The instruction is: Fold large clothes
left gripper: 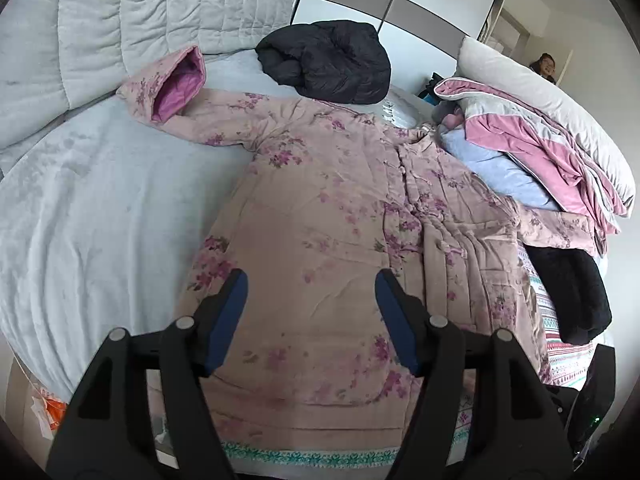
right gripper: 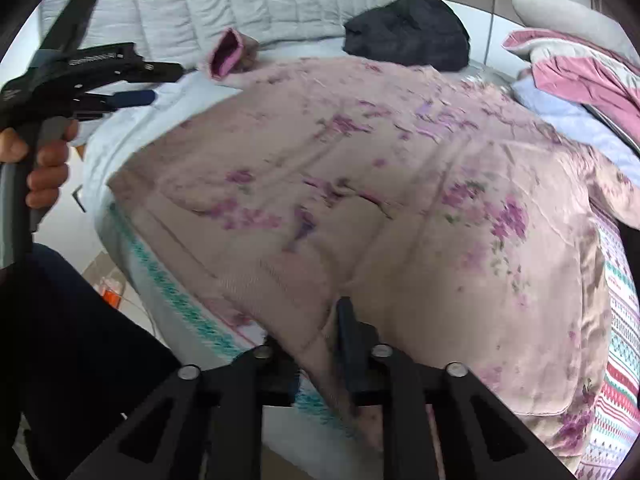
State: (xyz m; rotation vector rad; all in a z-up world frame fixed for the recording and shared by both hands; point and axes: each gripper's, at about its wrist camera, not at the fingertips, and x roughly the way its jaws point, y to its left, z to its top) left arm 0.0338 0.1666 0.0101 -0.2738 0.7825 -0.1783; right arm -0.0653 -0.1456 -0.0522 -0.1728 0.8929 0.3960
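A large pink padded coat with purple flowers [left gripper: 320, 216] lies spread front-up on the bed, one sleeve [left gripper: 176, 84] stretched to the far left with its purple lining showing. My left gripper [left gripper: 310, 284] is open and empty, hovering above the coat's lower left part. In the right wrist view the coat [right gripper: 380, 184] fills the frame, and my right gripper [right gripper: 332, 316] is shut on the coat's hem fold at the near edge of the bed. The left gripper [right gripper: 132, 98] shows at the upper left of that view, held in a hand.
A black puffer jacket [left gripper: 332, 60] lies at the head of the bed. A pile of pink and grey bedding [left gripper: 536, 128] and a black garment [left gripper: 568, 292] lie at the right. The grey bed sheet [left gripper: 88, 200] is bare at the left. A person [left gripper: 546, 66] stands far right.
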